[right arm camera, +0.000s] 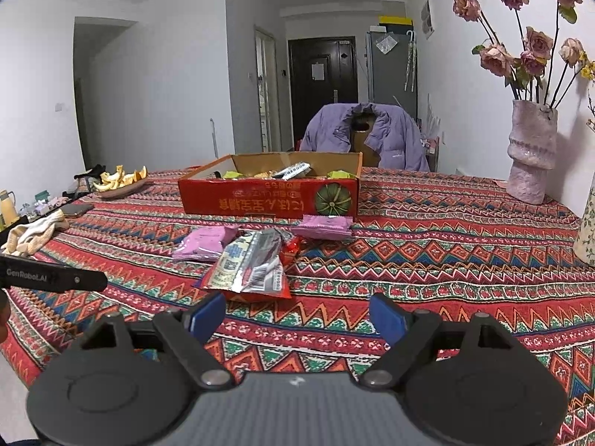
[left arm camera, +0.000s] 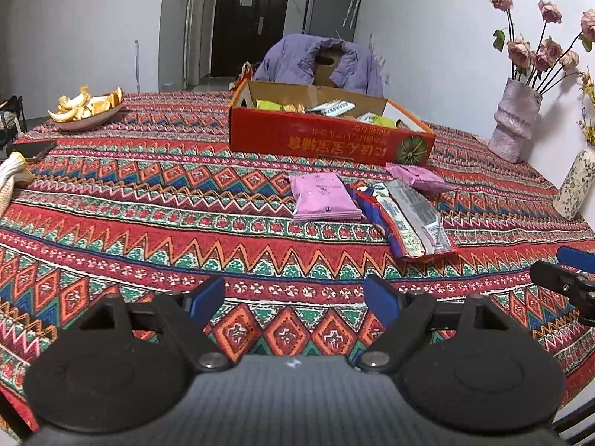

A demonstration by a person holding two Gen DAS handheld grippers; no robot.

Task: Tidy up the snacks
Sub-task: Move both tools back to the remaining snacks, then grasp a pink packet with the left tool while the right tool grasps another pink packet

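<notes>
A red cardboard box [left arm camera: 327,141] [right arm camera: 267,197] with several snack packets inside stands mid-table. In front of it lie a pink packet [left arm camera: 321,196] [right arm camera: 204,241], a second pink packet [left arm camera: 418,177] [right arm camera: 323,227] and a red-and-silver packet [left arm camera: 407,219] [right arm camera: 253,267]. My left gripper [left arm camera: 295,297] is open and empty, hovering over the cloth short of the packets. My right gripper [right arm camera: 297,314] is open and empty, just short of the red-and-silver packet. Part of the right gripper shows at the right edge of the left wrist view [left arm camera: 569,278].
A plate of orange peels [left arm camera: 87,109] [right arm camera: 121,182] sits far left. A pink vase of dried roses [left arm camera: 515,122] [right arm camera: 531,156] and a floral vase [left arm camera: 574,186] stand at the right. A phone [left arm camera: 31,148] and a cloth [right arm camera: 35,236] lie left. A chair with a purple jacket [right arm camera: 366,135] stands behind.
</notes>
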